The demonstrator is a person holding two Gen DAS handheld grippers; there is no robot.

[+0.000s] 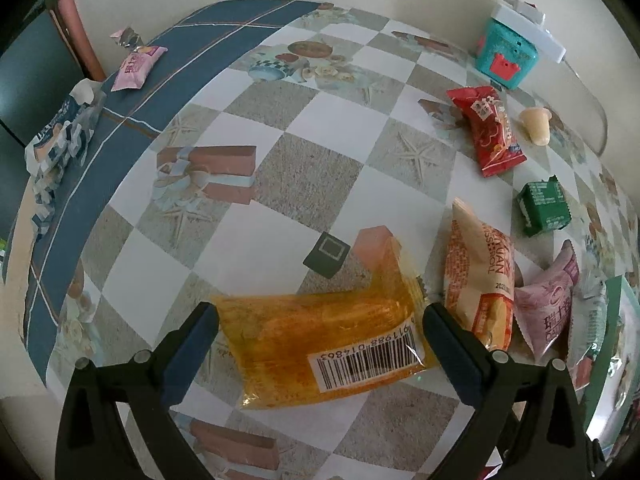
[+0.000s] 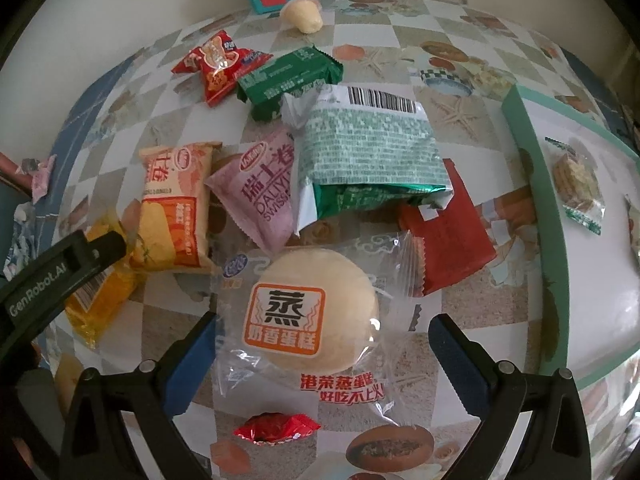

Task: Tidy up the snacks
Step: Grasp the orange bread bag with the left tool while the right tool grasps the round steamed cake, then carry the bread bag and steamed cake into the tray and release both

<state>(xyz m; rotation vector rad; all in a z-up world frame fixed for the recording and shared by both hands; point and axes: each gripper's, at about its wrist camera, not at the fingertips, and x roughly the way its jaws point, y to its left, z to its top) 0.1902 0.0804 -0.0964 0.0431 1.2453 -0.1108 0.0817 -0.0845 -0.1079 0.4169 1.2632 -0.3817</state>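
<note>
Snacks (image 2: 316, 312) between spread tool (image 2: 322, 340) fingers

The left gripper (image 1: 320, 336) hangs over a counter (image 1: 280, 128) covered in a checkered picture cloth, its jaws spread wide on either side of a yellow snack packet (image 1: 332, 344) with a barcode label. Just right of the packet lie an orange swiss-roll packet (image 1: 480, 272) and a pink packet (image 1: 548, 300). Farther off sit a green packet (image 1: 542, 210), a red packet (image 1: 494, 132), a pale jelly cup (image 1: 536, 126) and a teal box (image 1: 506, 54). At far left, on the cloth's blue border, lies a small pink packet (image 1: 136, 66).
</note>
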